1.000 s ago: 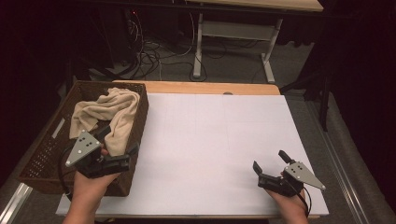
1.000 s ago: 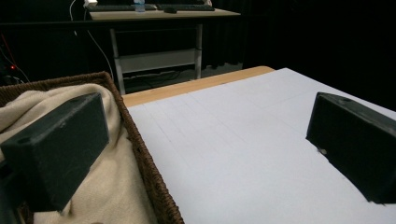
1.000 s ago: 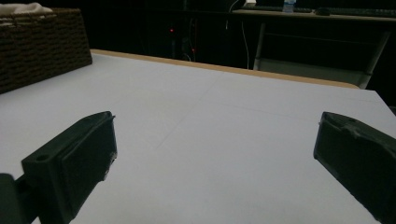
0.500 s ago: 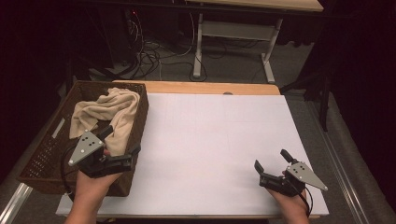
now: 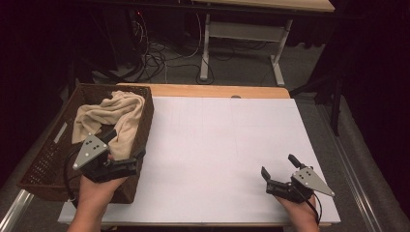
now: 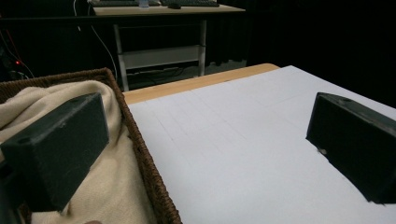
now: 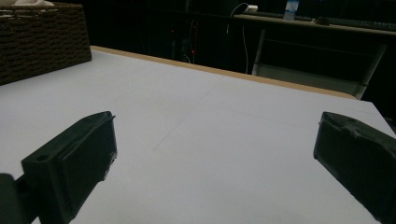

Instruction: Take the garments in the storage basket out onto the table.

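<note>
Wicker basket (image 5: 53, 159) at left edge of white tabletop (image 5: 222, 145), beige cloth (image 5: 109, 113) heaped inside, draped over right wall. Left tongs (image 5: 126, 151) spread wide, straddling basket's right wall: one jaw above cloth, other above bare tabletop, nothing pinched. Right tongs (image 5: 279, 166) low over near right part of tabletop, well apart from basket, jaws spread, holding nothing.
</note>
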Motion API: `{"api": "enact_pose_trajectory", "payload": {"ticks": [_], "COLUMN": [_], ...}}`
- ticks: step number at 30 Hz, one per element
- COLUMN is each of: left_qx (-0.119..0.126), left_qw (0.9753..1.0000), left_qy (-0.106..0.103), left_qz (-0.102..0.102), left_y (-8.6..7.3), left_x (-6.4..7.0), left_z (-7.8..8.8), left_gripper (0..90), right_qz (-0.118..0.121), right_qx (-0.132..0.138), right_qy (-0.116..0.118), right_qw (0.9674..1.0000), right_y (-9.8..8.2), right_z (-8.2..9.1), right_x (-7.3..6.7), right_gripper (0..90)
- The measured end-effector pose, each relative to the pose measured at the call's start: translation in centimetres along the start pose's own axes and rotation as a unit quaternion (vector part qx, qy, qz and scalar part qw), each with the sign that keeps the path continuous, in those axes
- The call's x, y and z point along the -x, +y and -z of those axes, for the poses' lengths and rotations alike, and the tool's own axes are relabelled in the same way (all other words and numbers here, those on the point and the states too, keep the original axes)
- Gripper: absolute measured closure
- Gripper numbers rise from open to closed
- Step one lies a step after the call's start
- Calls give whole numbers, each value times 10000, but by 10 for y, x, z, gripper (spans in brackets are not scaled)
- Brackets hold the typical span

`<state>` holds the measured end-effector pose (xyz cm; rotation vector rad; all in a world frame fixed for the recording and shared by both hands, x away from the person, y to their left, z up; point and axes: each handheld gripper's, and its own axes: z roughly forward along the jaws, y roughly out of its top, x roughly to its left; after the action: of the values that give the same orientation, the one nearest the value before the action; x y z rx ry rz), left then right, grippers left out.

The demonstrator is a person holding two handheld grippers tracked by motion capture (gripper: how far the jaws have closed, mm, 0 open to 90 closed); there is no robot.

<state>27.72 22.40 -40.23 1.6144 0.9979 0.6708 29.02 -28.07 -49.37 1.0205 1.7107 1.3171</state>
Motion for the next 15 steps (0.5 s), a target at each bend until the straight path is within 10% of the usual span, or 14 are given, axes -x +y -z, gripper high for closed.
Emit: {"api": "enact_pose_trajectory", "payload": {"ticks": [15], "left_qx": [-86], "left_qw": [9990], "left_qy": [419], "left_qz": [87], "left_y": [-1], "left_x": [-33], "left_z": [20], "left_gripper": [0], "right_qz": [-84], "right_qx": [-65], "right_qy": [-60], "right_qw": [9999], "right_y": [-2], "right_z": [2], "right_x": [9], "right_gripper": [0]}}
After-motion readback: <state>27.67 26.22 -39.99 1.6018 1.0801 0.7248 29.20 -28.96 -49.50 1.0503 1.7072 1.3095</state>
